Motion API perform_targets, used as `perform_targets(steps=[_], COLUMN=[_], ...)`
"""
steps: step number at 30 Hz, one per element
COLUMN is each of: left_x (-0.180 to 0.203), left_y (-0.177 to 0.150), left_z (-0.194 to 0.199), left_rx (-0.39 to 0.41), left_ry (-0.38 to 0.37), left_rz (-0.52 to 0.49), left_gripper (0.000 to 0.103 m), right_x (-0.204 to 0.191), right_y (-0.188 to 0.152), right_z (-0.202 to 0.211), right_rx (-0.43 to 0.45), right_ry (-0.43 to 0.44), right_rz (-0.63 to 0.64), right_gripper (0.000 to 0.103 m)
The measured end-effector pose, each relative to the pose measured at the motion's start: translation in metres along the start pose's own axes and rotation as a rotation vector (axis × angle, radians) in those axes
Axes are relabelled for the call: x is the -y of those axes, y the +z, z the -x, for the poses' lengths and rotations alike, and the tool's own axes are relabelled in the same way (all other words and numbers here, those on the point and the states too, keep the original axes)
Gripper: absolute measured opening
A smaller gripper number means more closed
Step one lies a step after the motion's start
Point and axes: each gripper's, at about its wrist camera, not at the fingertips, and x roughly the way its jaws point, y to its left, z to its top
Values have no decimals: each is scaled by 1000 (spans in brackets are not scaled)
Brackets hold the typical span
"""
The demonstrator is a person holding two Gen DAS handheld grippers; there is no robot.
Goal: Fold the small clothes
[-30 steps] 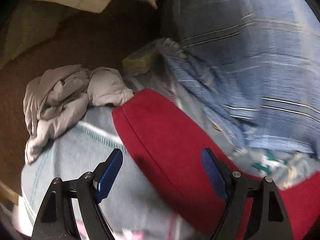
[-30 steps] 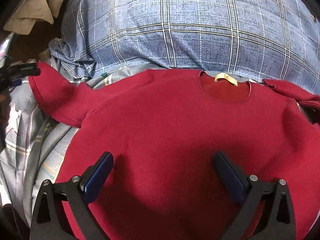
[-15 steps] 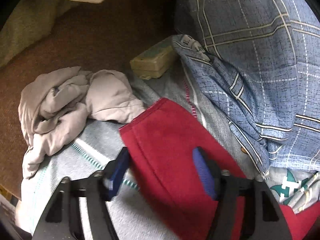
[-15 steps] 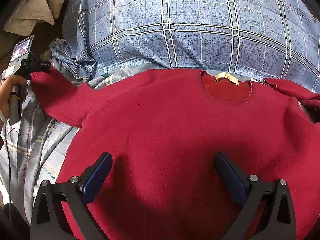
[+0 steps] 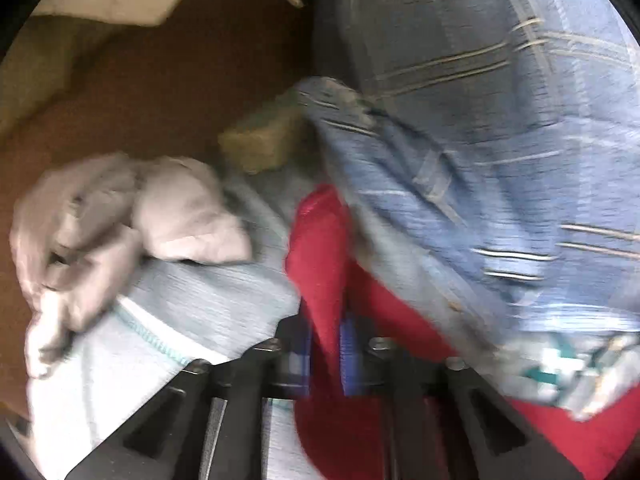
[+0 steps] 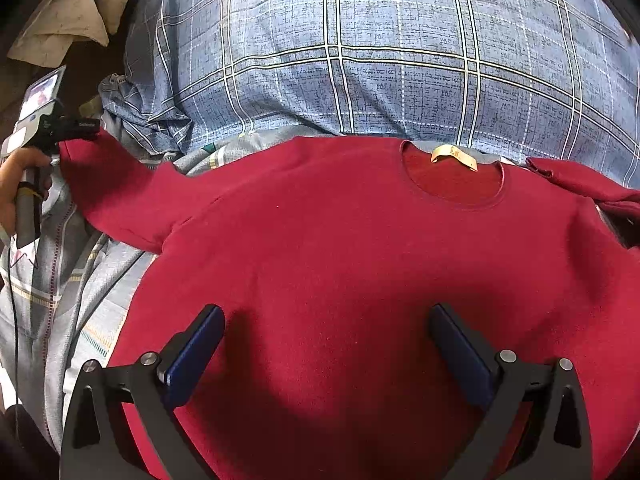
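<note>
In the left wrist view, the picture is blurred by motion. The left gripper (image 5: pixel 325 354) has its 2 fingers drawn narrow, and they hold the end of the red sleeve (image 5: pixel 320 256) between the blue pads. The sleeve cloth stands up as a fold between the fingers, probably because this is the part to be carried over the body of the garment. Beside it, on the left, a crumpled beige cloth (image 5: pixel 120 220) lies on a light grey-blue sheet (image 5: pixel 192 292). A small yellowish block (image 5: pixel 260 144) sits behind, against the blue checked fabric (image 5: pixel 500 140).

In the right wrist view, the red sweater (image 6: pixel 340 248) lies spread flat, front side up, with the neck opening and its tan label (image 6: pixel 454 156) toward the far side, next to the blue checked fabric. The right gripper (image 6: pixel 326 354) hangs over the lower part of the sweater with fingers wide apart and nothing between them; I judge it waits there to press or take the hem. At the far left, the left gripper is seen in the person's hand (image 6: pixel 16 184), pinching the sleeve tip. The other sleeve (image 6: pixel 580 180) lies at the right edge, not yet folded.
</note>
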Motion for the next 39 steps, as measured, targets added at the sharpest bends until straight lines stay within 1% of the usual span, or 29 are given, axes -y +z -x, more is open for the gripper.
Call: perform_targets(steps=[2, 3, 4, 6, 8, 9, 11, 12, 14, 15, 17, 18, 20, 23, 24, 25, 26, 27, 28, 29, 30, 31, 32, 33, 34, 35, 37, 38, 39], left_x=[-3, -2, -2, 1, 9, 13, 36, 45, 74, 88, 125, 135, 170, 211, 219, 226, 229, 228, 222, 210, 204, 184, 161, 146, 125, 106, 83, 74, 66], left_y=[-4, -5, -8, -13, -21, -24, -35, -40, -53, -59, -78, -85, -108, -133, -137, -143, -148, -148, -147, -144, -140, -134, -128, -127, -124, -122, -121, -121, -122], left_z=[10, 16, 28, 56, 91, 107, 152, 167, 203, 214, 234, 237, 239, 234, 230, 224, 219, 213, 211, 211, 213, 216, 218, 225, 224, 220, 208, 200, 188], left_rx=[12, 7, 14, 35, 48, 56, 87, 96, 106, 105, 80, 62, -1, -65, -85, -112, -127, -135, -136, -129, -116, -84, -38, 0, 47, 82, 106, 112, 103], left_ry=[-47, -51, -83, -175, -304, -347, -455, -494, -604, -642, -729, -752, -807, -842, -856, -874, -877, -873, -862, -849, -841, -833, -823, -808, -770, -718, -642, -624, -627], left_rz=[29, 32, 41, 54, 51, 43, -10, -23, -62, -82, -132, -145, -180, -244, -259, -276, -293, -308, -325, -333, -332, -317, -291, -268, -232, -197, -162, -148, -129], left_gripper=[9, 9, 9, 9, 9, 9, 9, 9, 9, 9, 9, 9, 9, 10, 13, 19, 22, 29, 39, 44, 55, 63, 66, 75, 81, 81, 81, 81, 81], right_x=[-1, -1, -1, -1, 1, 2, 9, 14, 27, 36, 55, 66, 87, 115, 123, 129, 135, 140, 145, 148, 152, 155, 157, 156, 154, 153, 144, 139, 134], right_y=[0, 0, 0, 1, 1, 2, 4, 5, 6, 6, 6, 5, 3, 0, -2, -4, -6, -8, -9, -9, -10, -10, -8, -6, -3, -3, 5, 9, 13], right_z=[0, -1, -1, -1, 1, 2, 7, 14, 29, 38, 53, 62, 77, 96, 101, 105, 108, 110, 112, 113, 114, 115, 115, 114, 111, 109, 101, 96, 90], right_rx=[-2, 2, 1, 0, 4, 6, -4, -4, 29, 48, 69, 78, 94, 110, 112, 110, 105, 101, 100, 101, 103, 106, 110, 111, 109, 110, 115, 115, 110], right_ry=[-5, -7, -9, -10, 5, 20, 57, 80, 84, 76, 55, 43, 31, 16, 7, -2, -17, -30, -39, -41, -37, -27, -10, 6, 22, 39, 77, 78, 71], right_rz=[4, 5, 6, 7, -3, -11, -20, -32, -68, -87, -118, -139, -181, -238, -250, -253, -254, -254, -259, -265, -276, -285, -292, -294, -291, -283, -249, -230, -210], right_gripper=[103, 103, 103, 103, 103, 102, 98, 97, 97, 97, 97, 97, 97, 98, 98, 98, 98, 98, 98, 98, 98, 98, 98, 98, 98, 98, 98, 98, 98])
